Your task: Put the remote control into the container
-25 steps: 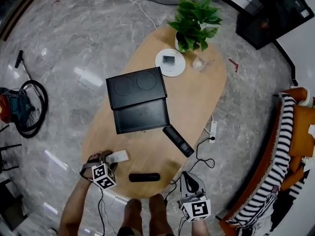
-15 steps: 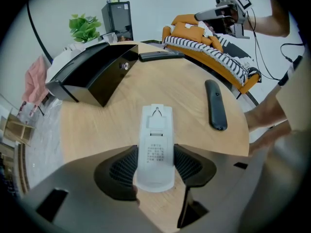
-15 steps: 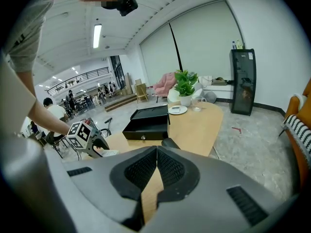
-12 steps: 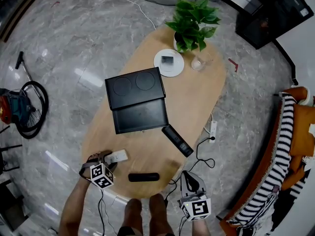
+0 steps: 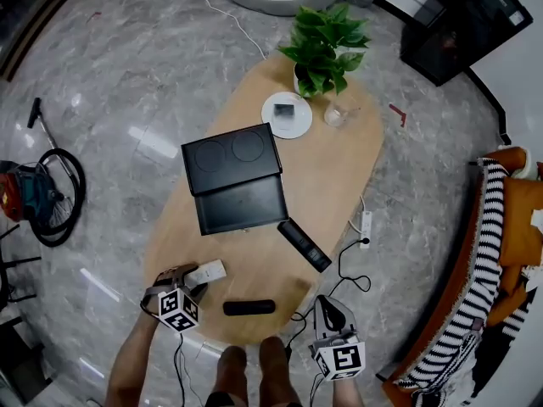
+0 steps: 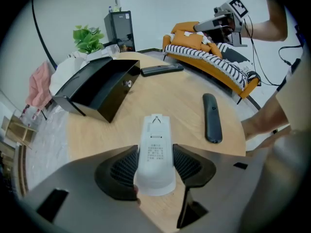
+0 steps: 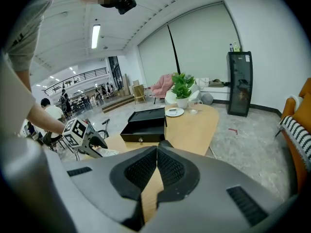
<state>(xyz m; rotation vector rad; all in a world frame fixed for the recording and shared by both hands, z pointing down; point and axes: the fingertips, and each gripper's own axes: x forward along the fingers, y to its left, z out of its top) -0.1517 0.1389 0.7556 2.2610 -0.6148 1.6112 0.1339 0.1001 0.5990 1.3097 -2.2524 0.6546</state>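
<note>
Held thing: white remote (image 6: 155,154), back face up with its label showing, lying lengthwise between the jaws of the left gripper (image 6: 155,168).
Grip state, left: clenched on the white remote, one ribbed pad against each long edge, near its rounded rear end.
Grip state, right: right gripper (image 7: 156,171) is pressed closed with nothing between the pads.
Handling, my estimate: light, rigid plastic shell, smooth and a bit slick. It should not flex or crush.
Where to hold: across the narrow width suits it. My grip sits toward the rear end, so the long front half overhangs ahead of the jaws and may droop or pivot.
Contact with table (image 6: 165,101): I cannot settle from this angle whether the front end has cleared the wood.
Container (image 6: 119,89): black box, lid open, ahead and to the left of the left gripper, well apart from it.
Other remotes: short black remote (image 6: 211,118) ahead-right of the left gripper. Long black remote (image 6: 162,70) is farther ahead, beside the container.
Pose, left: pitched steeply down over the near table edge.
Pose, right: hangs off the table's near edge, tilted slightly down toward the container.
</note>
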